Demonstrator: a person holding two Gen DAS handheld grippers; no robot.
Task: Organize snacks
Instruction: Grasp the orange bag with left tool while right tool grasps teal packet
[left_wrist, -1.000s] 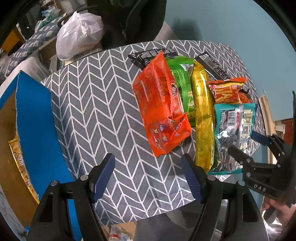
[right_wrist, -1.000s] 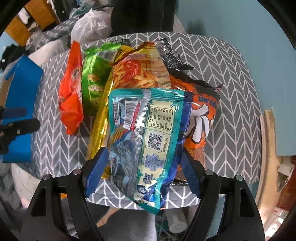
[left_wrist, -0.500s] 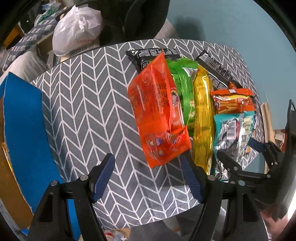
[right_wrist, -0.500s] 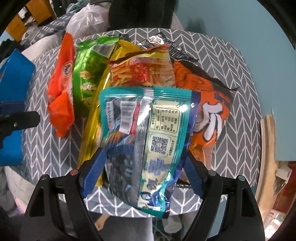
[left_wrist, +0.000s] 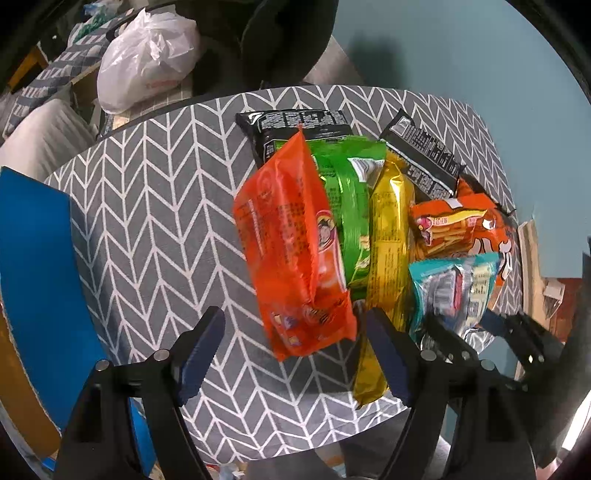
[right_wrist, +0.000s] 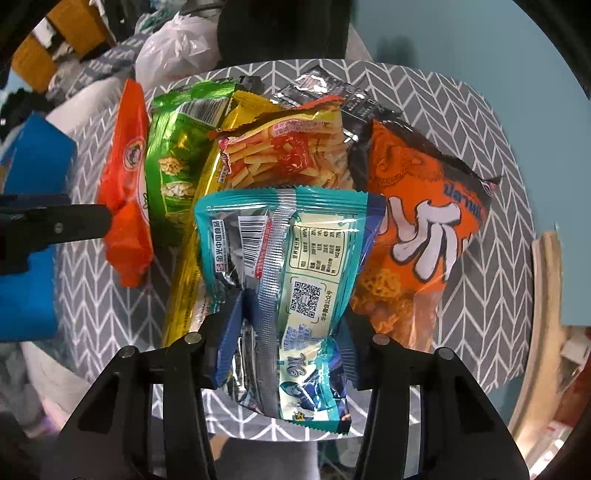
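Note:
Several snack packs lie in a row on the chevron-cloth table (left_wrist: 147, 221). My left gripper (left_wrist: 295, 350) is open just short of the near end of the orange-red pack (left_wrist: 291, 251), which also shows in the right wrist view (right_wrist: 127, 192). Beside it lie a green pack (left_wrist: 351, 206), a yellow pack (left_wrist: 388, 236) and a fries pack (right_wrist: 288, 155). My right gripper (right_wrist: 284, 347) is shut on the teal pack (right_wrist: 291, 266), squeezing its lower part; the same pack shows in the left wrist view (left_wrist: 454, 288). A large orange pack (right_wrist: 417, 229) lies to its right.
A blue cardboard box (left_wrist: 40, 266) stands open at the table's left edge. Two black packs (left_wrist: 295, 125) lie at the far end of the row. A white plastic bag (left_wrist: 147, 55) and cushions sit beyond the table. The table's near edge is right below both grippers.
My right gripper has closed its fingers onto the teal pack, pinching it in. My left gripper has moved right and closer to the orange-red pack, staying open.

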